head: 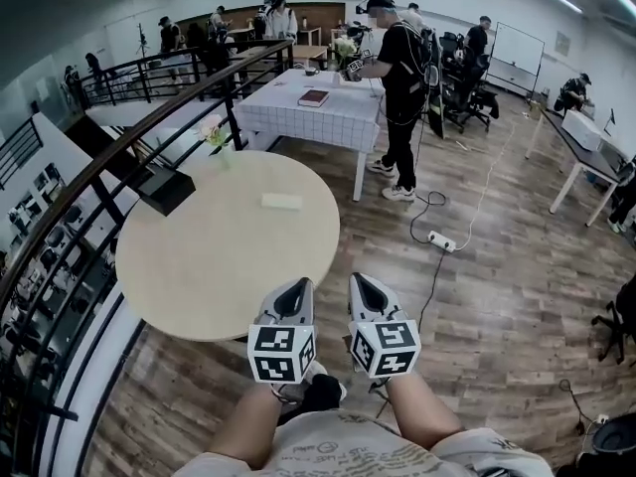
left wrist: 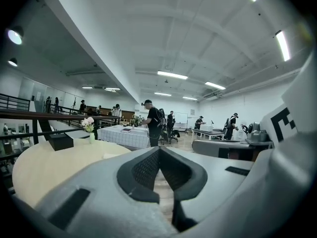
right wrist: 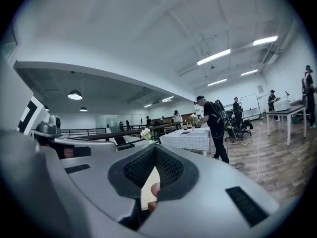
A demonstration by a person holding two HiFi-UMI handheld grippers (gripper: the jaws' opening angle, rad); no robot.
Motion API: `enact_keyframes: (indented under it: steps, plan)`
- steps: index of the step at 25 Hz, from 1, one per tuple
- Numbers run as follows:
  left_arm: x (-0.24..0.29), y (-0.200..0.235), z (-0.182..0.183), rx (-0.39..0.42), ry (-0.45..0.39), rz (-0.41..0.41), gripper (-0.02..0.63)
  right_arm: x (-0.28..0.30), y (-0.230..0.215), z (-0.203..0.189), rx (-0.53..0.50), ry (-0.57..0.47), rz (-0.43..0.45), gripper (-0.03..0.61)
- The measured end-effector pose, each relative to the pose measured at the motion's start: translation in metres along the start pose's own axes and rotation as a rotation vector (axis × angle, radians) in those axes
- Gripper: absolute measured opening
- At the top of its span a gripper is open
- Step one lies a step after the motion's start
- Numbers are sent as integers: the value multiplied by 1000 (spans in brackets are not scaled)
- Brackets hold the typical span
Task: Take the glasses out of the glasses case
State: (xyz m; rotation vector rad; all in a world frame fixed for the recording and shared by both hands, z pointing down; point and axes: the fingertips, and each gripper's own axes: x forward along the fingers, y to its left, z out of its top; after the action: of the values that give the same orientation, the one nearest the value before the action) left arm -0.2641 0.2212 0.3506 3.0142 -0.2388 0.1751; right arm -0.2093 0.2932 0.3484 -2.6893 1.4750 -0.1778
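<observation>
A small pale oblong case (head: 281, 202) lies closed on the round beige table (head: 199, 266), towards its far side. In the left gripper view the case (left wrist: 112, 155) is a thin pale shape on the tabletop. Both grippers hover side by side at the table's near edge, well short of the case. My left gripper (head: 296, 286) is shut with nothing between its jaws, its tips meeting in its own view (left wrist: 159, 150). My right gripper (head: 360, 282) is likewise shut and empty (right wrist: 156, 148). No glasses are in sight.
A black box (head: 165, 189) and a small vase of flowers (head: 216, 137) stand at the table's left rim, beside a dark railing (head: 119, 147). Beyond are a table with a white checked cloth (head: 318, 107) and a standing person (head: 402, 78). A power strip (head: 441, 240) and cable lie on the wooden floor.
</observation>
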Motion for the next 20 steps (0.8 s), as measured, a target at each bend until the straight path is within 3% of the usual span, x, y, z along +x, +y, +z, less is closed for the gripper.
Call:
enact_keyframes:
  steps: [13, 20]
  plan:
    - [141, 53, 37, -15, 8, 3, 12, 134, -59, 32, -22, -1, 19, 9]
    - [196, 98, 62, -22, -7, 47, 12, 210, -69, 52, -35, 9, 69, 9]
